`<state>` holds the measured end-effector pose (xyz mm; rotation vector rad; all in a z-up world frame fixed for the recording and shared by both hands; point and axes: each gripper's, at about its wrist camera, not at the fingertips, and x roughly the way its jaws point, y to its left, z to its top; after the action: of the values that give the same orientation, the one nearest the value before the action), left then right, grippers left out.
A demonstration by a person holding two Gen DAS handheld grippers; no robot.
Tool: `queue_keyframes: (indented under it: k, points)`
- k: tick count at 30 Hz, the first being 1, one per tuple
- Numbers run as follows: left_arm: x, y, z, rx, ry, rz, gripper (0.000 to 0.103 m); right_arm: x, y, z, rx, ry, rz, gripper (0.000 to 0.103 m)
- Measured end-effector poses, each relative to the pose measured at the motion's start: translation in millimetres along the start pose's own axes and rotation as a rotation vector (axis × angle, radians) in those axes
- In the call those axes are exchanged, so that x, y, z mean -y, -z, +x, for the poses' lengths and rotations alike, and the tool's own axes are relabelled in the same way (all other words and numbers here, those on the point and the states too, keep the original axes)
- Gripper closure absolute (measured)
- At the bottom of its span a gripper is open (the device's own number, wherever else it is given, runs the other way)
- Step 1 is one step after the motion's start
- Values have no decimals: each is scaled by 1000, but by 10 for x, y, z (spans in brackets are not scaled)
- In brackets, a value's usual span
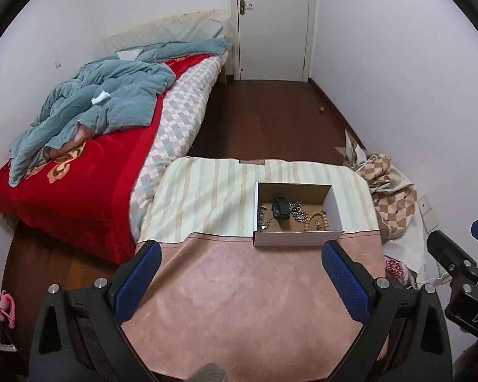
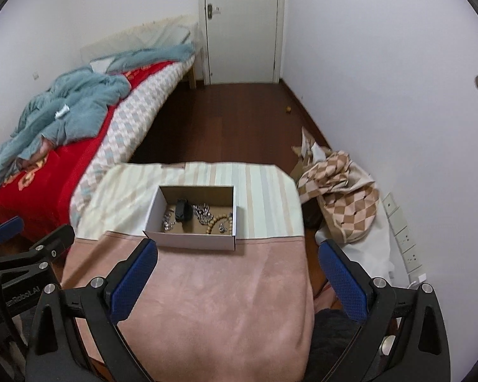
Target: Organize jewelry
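Note:
An open white cardboard box (image 1: 296,238) (image 2: 191,242) rests on the cloth-covered table, where the striped cloth meets the pink one. Inside lie a black watch (image 1: 280,208) (image 2: 182,210), silver chains (image 1: 298,211) (image 2: 204,213), a wooden bead bracelet (image 1: 315,219) (image 2: 218,221) and small silver pieces (image 1: 264,221) (image 2: 168,221). My left gripper (image 1: 240,253) hangs open above the pink cloth, just short of the box, holding nothing. My right gripper (image 2: 239,254) is also open and empty, nearer than the box and to its right.
The table (image 1: 239,302) carries a pink cloth in front and a striped cloth (image 1: 207,191) behind. A bed (image 1: 79,175) with red cover and blue blanket lies left. Checked fabric (image 2: 344,191) is piled by the right wall. A closed door (image 1: 272,22) stands beyond dark wooden floor.

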<state>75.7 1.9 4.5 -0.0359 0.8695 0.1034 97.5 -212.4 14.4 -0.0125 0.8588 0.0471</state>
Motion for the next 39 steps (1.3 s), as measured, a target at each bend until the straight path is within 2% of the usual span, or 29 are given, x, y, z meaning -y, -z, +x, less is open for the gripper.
queue_keyframes:
  k: [9,17,22,29,39]
  points:
    - [-33,37,-472,24,19,-18,1,10,0,-759,77,4,-15,0]
    - [-45,-5,-588,15,33,-17,1,-2,-82,-990,81,-12,-21,0]
    - [-40,-96,-502,-8,30,-14,1,-8,-172,-868,52,-8,-25,0]
    - [26,-339,-199,-32,9,-17,0,-5,-404,-469,5,-3,-17,0]
    - [100,-611,410,-149,-7,-4,1,32,-726,232,-76,7,-2,0]
